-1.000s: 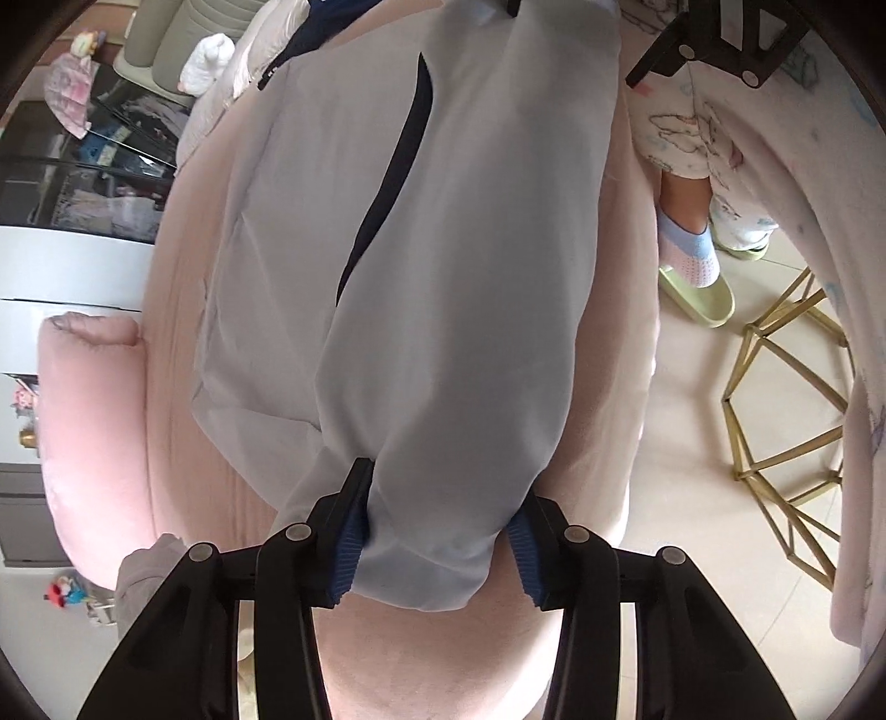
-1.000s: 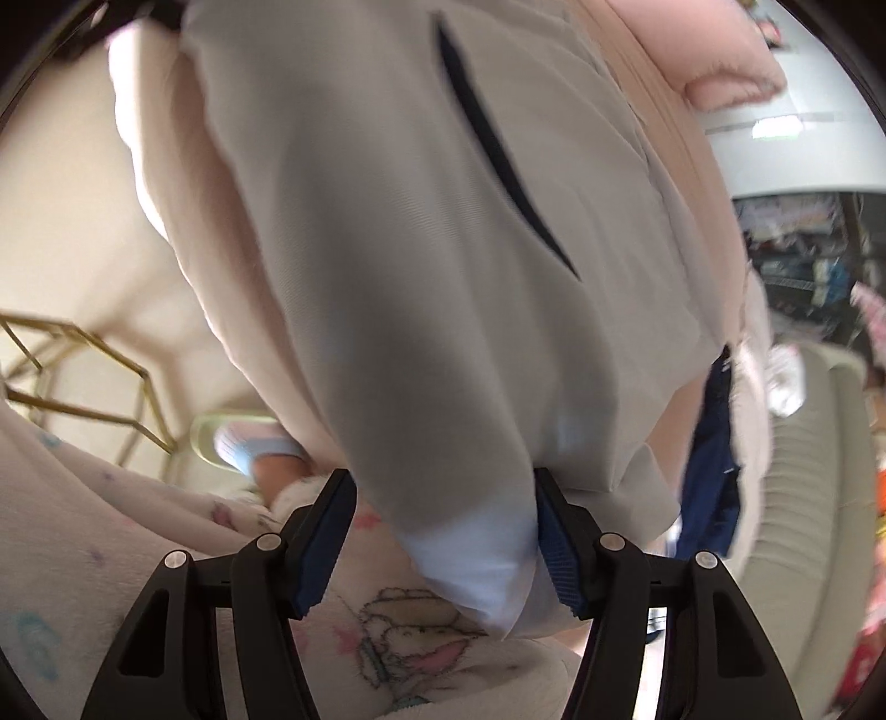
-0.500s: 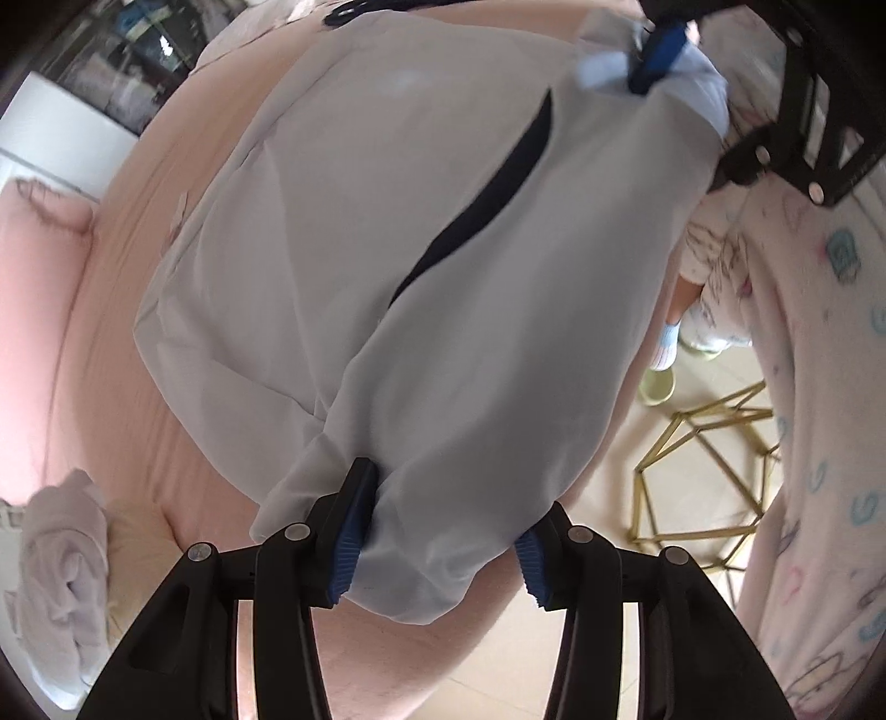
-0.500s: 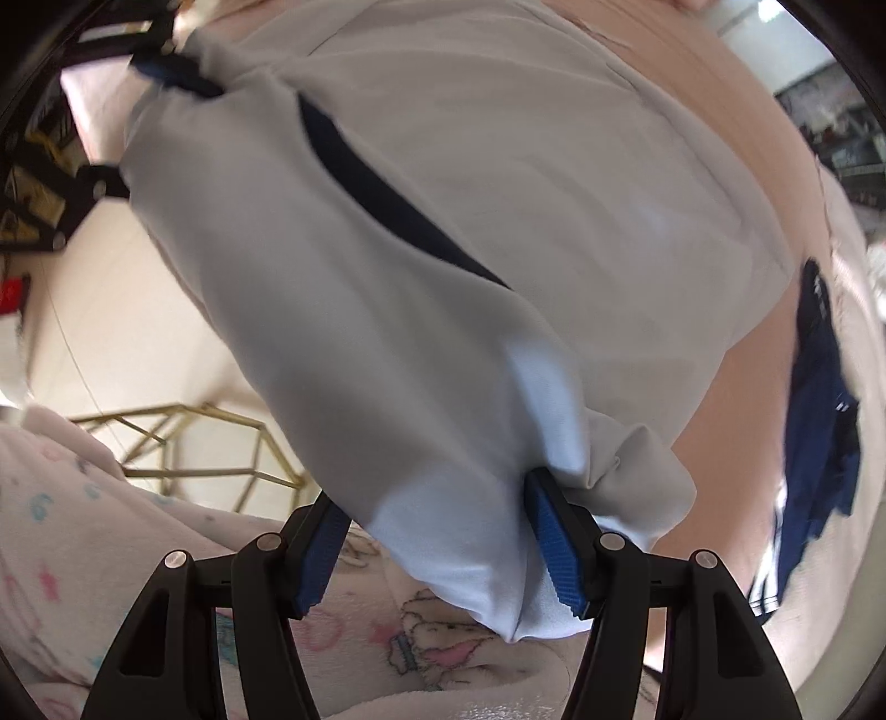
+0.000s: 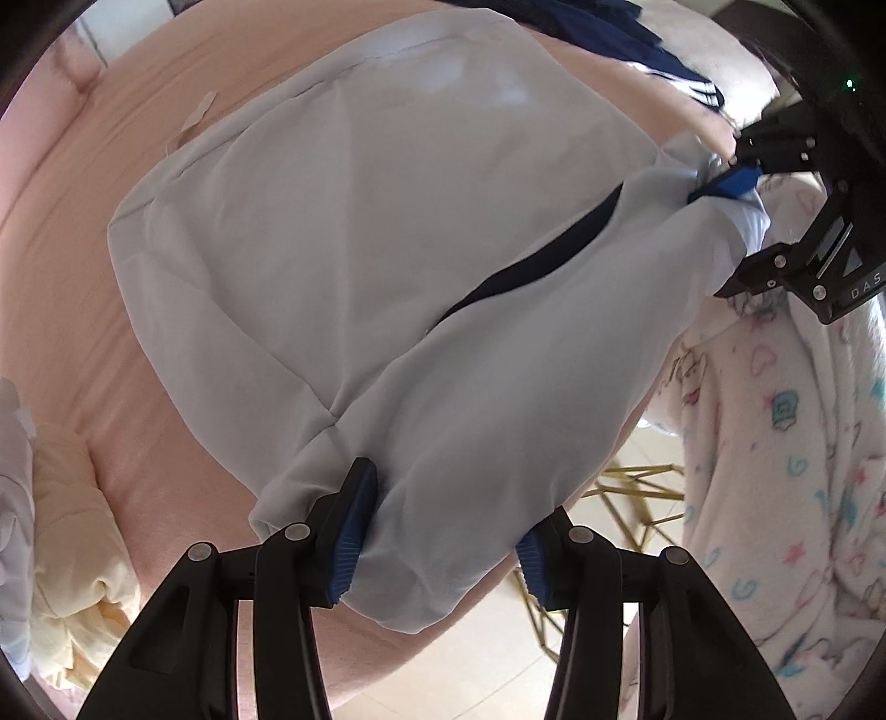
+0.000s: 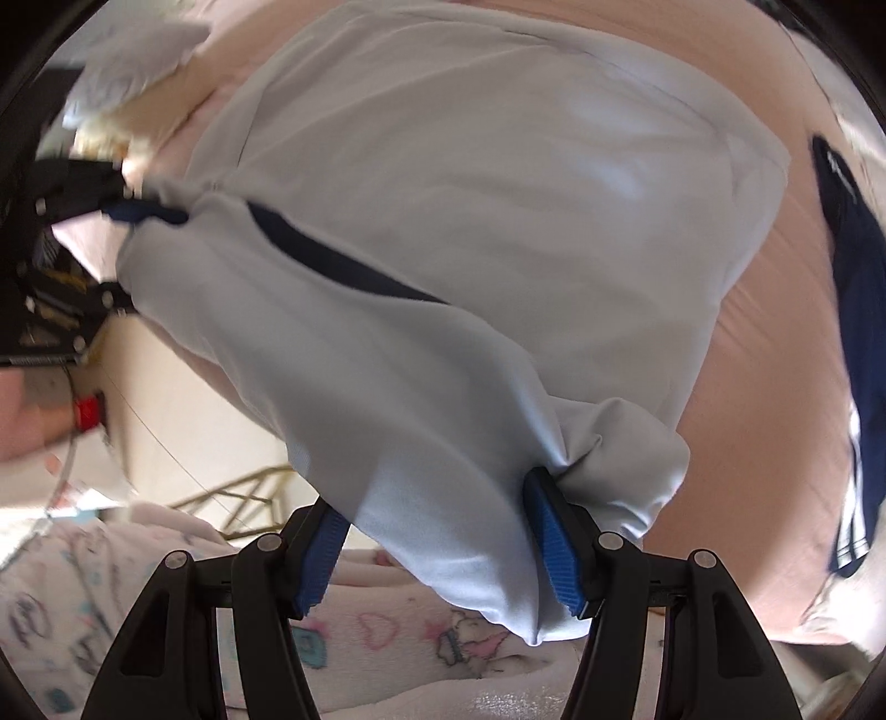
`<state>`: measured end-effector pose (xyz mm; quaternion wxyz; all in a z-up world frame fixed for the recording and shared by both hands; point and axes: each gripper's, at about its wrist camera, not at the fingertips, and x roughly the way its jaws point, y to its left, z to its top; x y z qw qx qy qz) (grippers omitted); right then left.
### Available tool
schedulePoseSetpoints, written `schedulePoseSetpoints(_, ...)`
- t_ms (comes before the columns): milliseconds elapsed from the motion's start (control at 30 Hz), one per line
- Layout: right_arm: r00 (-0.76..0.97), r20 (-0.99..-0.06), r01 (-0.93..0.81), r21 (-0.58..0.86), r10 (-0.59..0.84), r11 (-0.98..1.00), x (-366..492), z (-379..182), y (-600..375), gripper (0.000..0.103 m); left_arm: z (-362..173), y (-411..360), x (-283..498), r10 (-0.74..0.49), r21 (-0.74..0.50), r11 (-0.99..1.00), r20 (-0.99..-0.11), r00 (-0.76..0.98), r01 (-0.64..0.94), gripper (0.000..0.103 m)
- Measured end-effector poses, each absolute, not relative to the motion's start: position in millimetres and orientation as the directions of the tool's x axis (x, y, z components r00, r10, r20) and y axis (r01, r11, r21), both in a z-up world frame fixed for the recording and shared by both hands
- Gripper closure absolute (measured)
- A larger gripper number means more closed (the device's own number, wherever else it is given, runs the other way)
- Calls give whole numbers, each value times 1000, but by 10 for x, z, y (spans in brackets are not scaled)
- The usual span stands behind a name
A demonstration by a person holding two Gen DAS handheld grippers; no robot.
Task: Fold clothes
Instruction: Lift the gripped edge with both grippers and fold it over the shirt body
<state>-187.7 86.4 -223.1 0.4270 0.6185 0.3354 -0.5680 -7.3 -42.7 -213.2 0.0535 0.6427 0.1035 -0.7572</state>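
Observation:
A light blue garment (image 5: 387,221) with a dark navy stripe (image 5: 531,271) hangs stretched between both grippers, above a pink bed (image 5: 66,249). My left gripper (image 5: 443,548) is shut on one bunched end of it. At the top right of the left wrist view, my right gripper (image 5: 742,221) holds the other end. The right wrist view shows the same garment (image 6: 498,194) and stripe (image 6: 332,266). There my right gripper (image 6: 437,548) is shut on a gathered corner, and my left gripper (image 6: 124,249) grips the far end at the left edge. The garment's far part drapes on the bed.
A navy garment (image 5: 581,27) (image 6: 864,304) lies on the bed beyond the light one. A pale yellow cloth (image 5: 72,526) sits at the bed's edge. A gold wire frame (image 5: 626,498) (image 6: 243,498) stands on the floor beside a person's patterned pyjamas (image 5: 775,443) (image 6: 166,581).
Both grippers have risen and rolled while keeping hold. The garment now stretches crosswise between them, and more of the pink bed shows beneath it.

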Motion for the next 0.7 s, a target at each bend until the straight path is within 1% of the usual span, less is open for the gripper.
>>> schedulePoseSetpoints(133, 165, -979, 861, 201, -116, -468, -2033, -2170, 916, 41, -2117, -596, -67, 122, -169, -939, -978, -172, 299, 60)
schedulePoseSetpoints(233, 151, -977, 840, 208, -152, -501, -2125, -2107, 944, 41, -2102, -714, -66, 163, -217, -909, -971, -177, 355, 59)
schedulePoseSetpoints(500, 81, -975, 825, 181, -205, -535, -2254, -1974, 947, 41, -2085, -859, -38, 195, -253, -874, -965, -177, 414, 57)
schedulePoseSetpoints(700, 65, -969, 811, 191, -239, -553, -2250, -1979, 1082, 41, -2040, -938, -32, 180, -239, -867, -968, -173, 437, 57)
